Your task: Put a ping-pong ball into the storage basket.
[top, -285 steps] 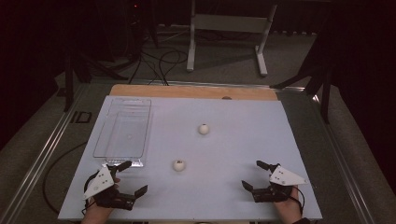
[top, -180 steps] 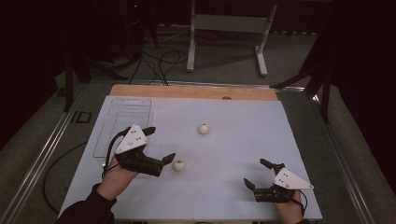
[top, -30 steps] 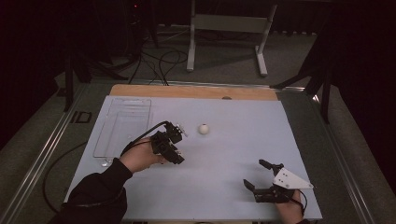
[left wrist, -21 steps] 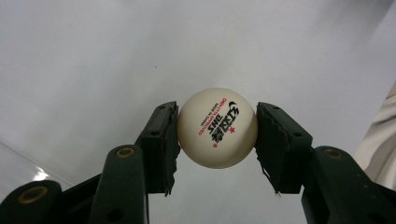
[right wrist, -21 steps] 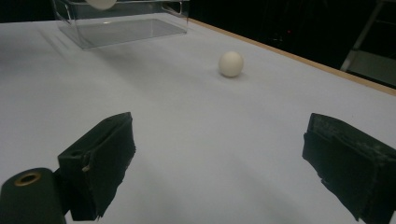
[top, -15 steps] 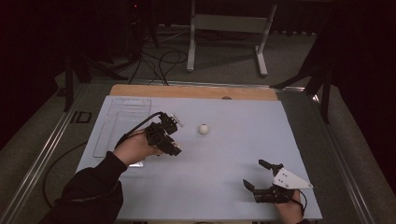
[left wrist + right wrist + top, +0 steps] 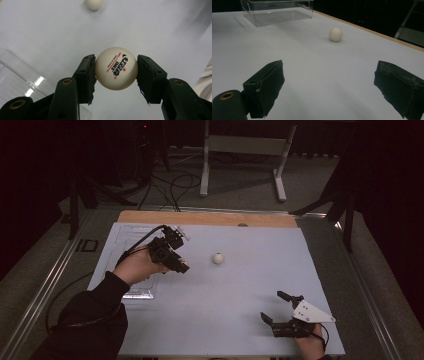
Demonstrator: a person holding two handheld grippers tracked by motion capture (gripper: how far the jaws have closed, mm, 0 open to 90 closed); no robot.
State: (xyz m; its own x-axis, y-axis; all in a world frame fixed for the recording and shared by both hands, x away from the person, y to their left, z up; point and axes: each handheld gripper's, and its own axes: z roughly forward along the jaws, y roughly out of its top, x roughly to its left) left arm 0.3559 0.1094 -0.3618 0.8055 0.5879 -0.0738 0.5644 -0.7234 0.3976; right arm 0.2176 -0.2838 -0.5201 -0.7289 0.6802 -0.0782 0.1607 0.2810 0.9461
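Observation:
My left gripper (image 7: 175,261) is raised over the table's left half, at the right edge of the clear plastic tray (image 7: 122,236). It is shut on a white ping-pong ball (image 7: 116,68) with black print and a red star, which sits squarely between the two pads. The tray's corner (image 7: 20,77) lies below and to the left of the jaws. A second white ball (image 7: 218,258) rests on the table's middle; it is the ball (image 7: 94,3) beyond the jaws and the ball (image 7: 335,34) ahead of my right gripper. My right gripper (image 7: 273,306) rests at the front right, open and holding nothing.
The pale blue table top (image 7: 240,285) has a wooden strip (image 7: 210,218) along its far edge. The clear tray (image 7: 277,12) stands at the far left. Metal rails run beside the table, with a stand (image 7: 240,150) and cables on the floor beyond.
My left gripper came in from the front left, closed on the nearer ball and lifted it. Over the last second it carried the ball back and left toward the tray. The right gripper stayed put.

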